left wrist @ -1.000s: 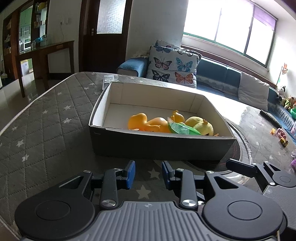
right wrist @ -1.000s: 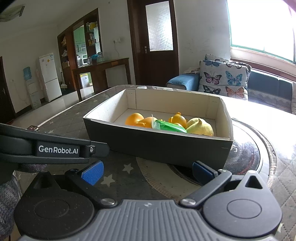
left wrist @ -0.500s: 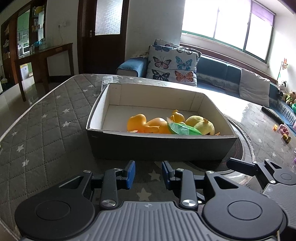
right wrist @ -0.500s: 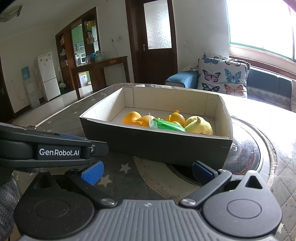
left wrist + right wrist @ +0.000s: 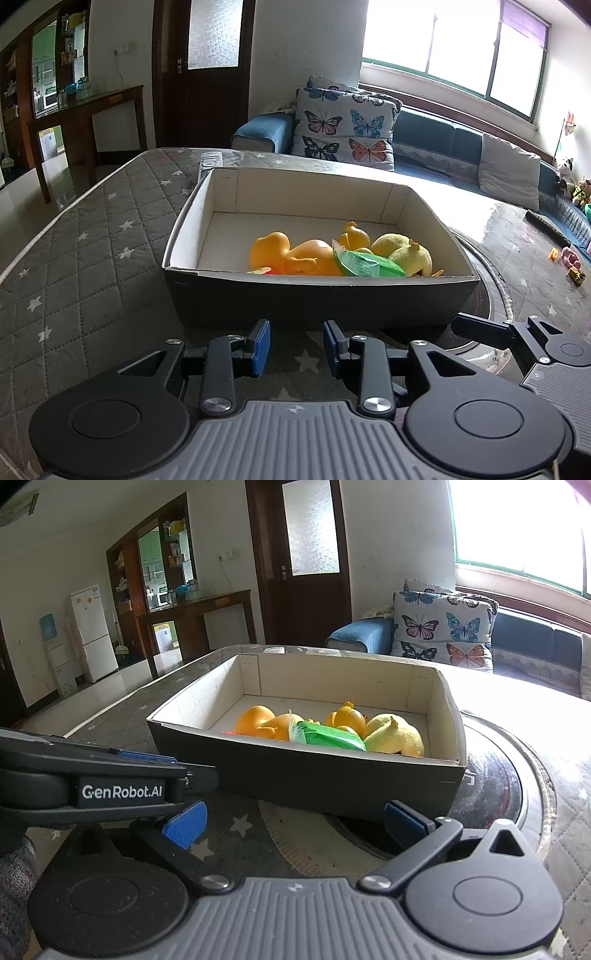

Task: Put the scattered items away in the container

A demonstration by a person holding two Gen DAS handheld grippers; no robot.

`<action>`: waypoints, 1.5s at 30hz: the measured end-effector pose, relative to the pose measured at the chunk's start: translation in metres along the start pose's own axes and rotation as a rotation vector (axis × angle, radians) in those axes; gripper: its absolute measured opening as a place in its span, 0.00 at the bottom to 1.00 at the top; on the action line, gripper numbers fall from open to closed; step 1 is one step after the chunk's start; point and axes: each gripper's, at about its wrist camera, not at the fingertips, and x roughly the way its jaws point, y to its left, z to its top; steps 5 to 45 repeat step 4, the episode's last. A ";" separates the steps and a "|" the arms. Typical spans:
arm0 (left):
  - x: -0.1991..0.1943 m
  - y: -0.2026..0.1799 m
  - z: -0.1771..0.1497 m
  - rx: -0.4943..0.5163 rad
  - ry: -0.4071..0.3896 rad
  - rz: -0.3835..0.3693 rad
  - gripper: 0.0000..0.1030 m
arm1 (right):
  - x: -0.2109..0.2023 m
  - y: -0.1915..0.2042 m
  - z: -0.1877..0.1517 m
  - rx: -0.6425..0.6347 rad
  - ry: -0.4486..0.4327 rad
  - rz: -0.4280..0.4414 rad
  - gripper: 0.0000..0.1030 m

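Lying lengthwise across box (image 5: 317,299): green packet (image 5: 364,263), atop toys; left gripper (image 5: 296,341) part-open, right gripper (image 5: 293,819) wide, both empty.

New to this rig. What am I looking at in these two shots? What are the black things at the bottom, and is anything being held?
There is no robot arm here: a person carries a two-finger gripper in each hand, and each has a fisheye camera looking forward along its fingers. One picture is from the left gripper, the other from the right gripper. The black parts at the bottom are the grippers themselves, with blue pads on the fingertips. The bar marked GenRobot.AI in the right view is the left gripper seen from the side.

Both are open and hold nothing; the left one's gap is narrower.

Ahead, on a quilted star-pattern table cover, sits a box. Inside are orange toys, a green packet and a yellow plush.
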 end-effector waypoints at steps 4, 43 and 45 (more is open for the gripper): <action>0.003 -0.002 0.002 0.009 -0.006 0.001 0.33 | 0.004 -0.002 0.002 0.007 0.002 0.000 1.00; 0.003 -0.002 0.002 0.009 -0.006 0.001 0.33 | 0.004 -0.002 0.002 0.007 0.002 0.000 1.00; 0.003 -0.002 0.002 0.009 -0.006 0.001 0.33 | 0.004 -0.002 0.002 0.007 0.002 0.000 1.00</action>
